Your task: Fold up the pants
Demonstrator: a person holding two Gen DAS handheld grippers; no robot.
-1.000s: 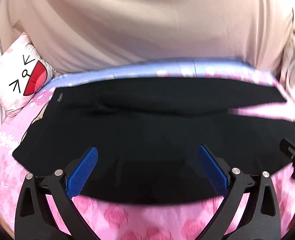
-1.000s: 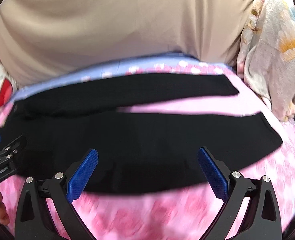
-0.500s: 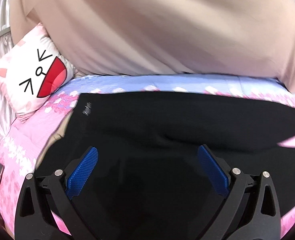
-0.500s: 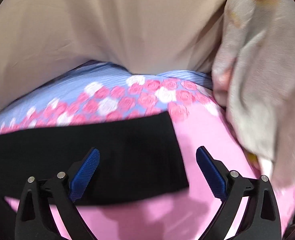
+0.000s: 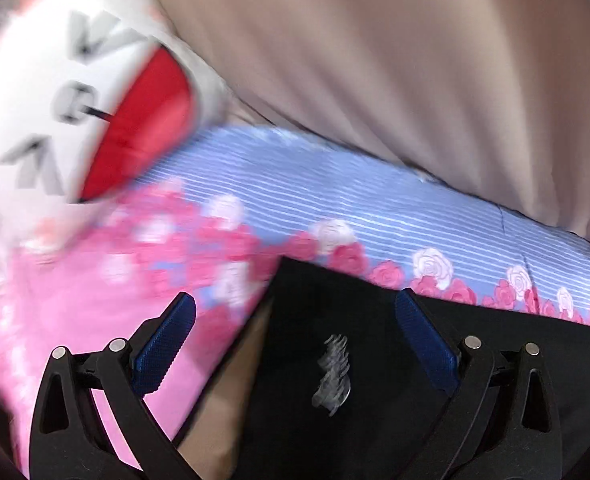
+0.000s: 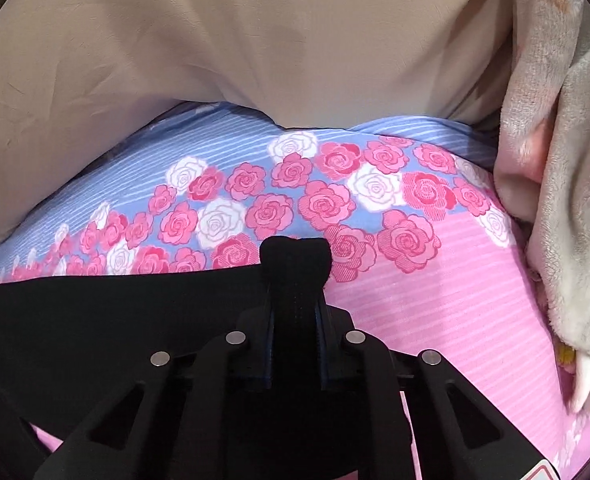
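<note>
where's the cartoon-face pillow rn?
Left wrist view, upper left: the cartoon-face pillow lies on the rose-print bedsheet, against the beige curtain, left of the black pants. It is absent from the right wrist view.

Bed sheet (image 6: pixel 435 312), pink w/ rose print & blue striped band, is spread under tools. Black pants (image 5: pixel 375 360) are laid flat on it; pillow (image 5: pixel 55 92) seen upper-left of left tool.

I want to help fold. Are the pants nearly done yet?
Not yet. The black pants lie flat on the rose bedsheet, no fold visible. The right gripper is closing on the far leg's cuff. The left gripper is open over the waist corner. Left: grab there, then fold.
</note>
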